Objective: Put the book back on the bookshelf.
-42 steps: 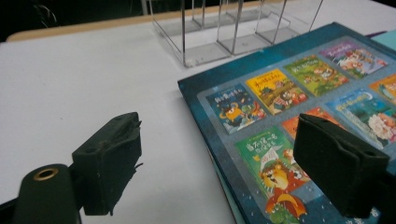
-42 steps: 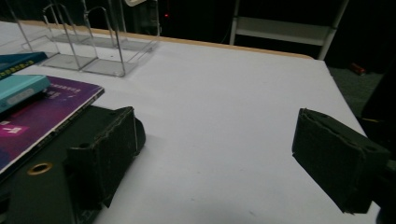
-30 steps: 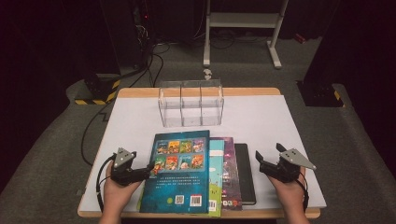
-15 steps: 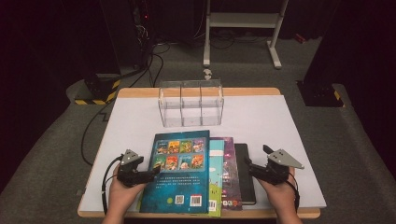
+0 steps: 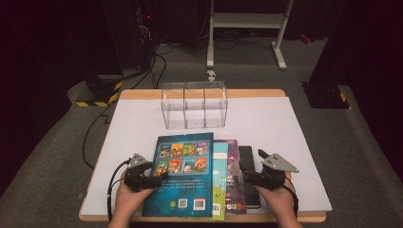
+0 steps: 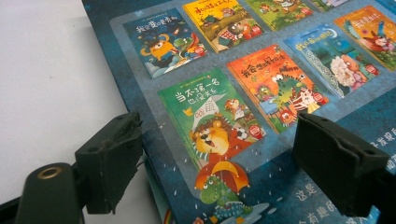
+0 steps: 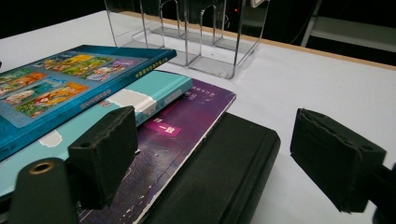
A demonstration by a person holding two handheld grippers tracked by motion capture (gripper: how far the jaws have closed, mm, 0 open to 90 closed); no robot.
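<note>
Several books lie in an overlapping stack at the table's front: a blue picture book (image 5: 183, 175) on top, a teal one (image 5: 219, 180) under it, then a purple one (image 5: 233, 173) and a black one (image 5: 249, 166) at the right. My left gripper (image 5: 158, 177) is open at the blue book's (image 6: 261, 84) left edge, one jaw off the cover and one over it. My right gripper (image 5: 248, 176) is open at the black book's (image 7: 224, 172) right side, its jaws straddling that book's corner without pressing on it.
A clear acrylic organizer (image 5: 195, 105) with three compartments stands behind the books at mid-table, also ahead in the right gripper view (image 7: 196, 32). White tabletop (image 5: 290, 128) lies bare to either side. Cables (image 5: 152, 66) and a metal stand (image 5: 247, 21) sit on the floor beyond.
My right gripper has slid left up to the black book. My left gripper has edged right onto the blue book's left edge. The books have not moved.
</note>
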